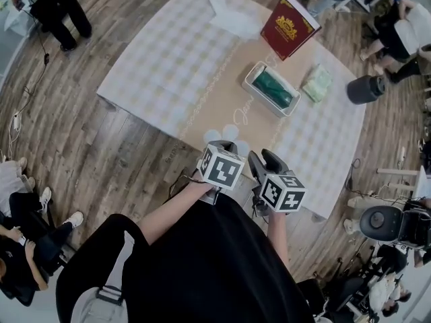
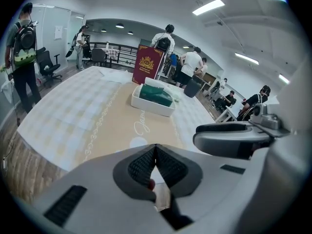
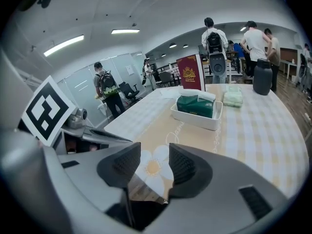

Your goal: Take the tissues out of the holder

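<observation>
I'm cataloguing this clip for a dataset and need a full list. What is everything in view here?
table: one, pale checked cloth with a tan middle strip, centre of the head view
holder: one, white, on the table's right half
tissue pack: one, dark green, inside the holder
second pack: one, pale green, on the cloth just right of the holder
box: one, maroon with a gold crest, standing beyond the holder
sheet: one, white, at the table's far end, left of the box
bin: one, black, on the floor off the table's right edge
bystanders: several, round the room's edges
left tongs: one, grey, shut, at the table's near edge
right tongs: one, grey, open and empty, beside the left
</observation>
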Tool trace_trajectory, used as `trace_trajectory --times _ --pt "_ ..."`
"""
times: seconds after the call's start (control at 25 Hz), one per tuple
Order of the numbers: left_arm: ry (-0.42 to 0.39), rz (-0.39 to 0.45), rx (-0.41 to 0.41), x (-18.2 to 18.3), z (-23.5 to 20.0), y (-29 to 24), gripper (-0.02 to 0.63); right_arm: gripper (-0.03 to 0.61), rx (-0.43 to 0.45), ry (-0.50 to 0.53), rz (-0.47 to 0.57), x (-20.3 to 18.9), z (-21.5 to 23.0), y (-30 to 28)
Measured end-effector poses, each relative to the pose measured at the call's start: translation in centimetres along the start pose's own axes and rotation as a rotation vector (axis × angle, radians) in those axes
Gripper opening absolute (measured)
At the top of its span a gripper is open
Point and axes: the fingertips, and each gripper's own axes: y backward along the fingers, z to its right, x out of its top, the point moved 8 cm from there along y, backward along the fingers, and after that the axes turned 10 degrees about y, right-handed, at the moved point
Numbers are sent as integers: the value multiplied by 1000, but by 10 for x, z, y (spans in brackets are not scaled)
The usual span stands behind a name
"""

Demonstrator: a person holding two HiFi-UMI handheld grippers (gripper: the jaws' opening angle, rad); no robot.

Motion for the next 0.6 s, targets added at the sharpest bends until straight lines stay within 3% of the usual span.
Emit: trace_trajectory --times 0.6 --pt "11 -8 -14 36 -35 -19 6 214 -47 53 9 46 26 -40"
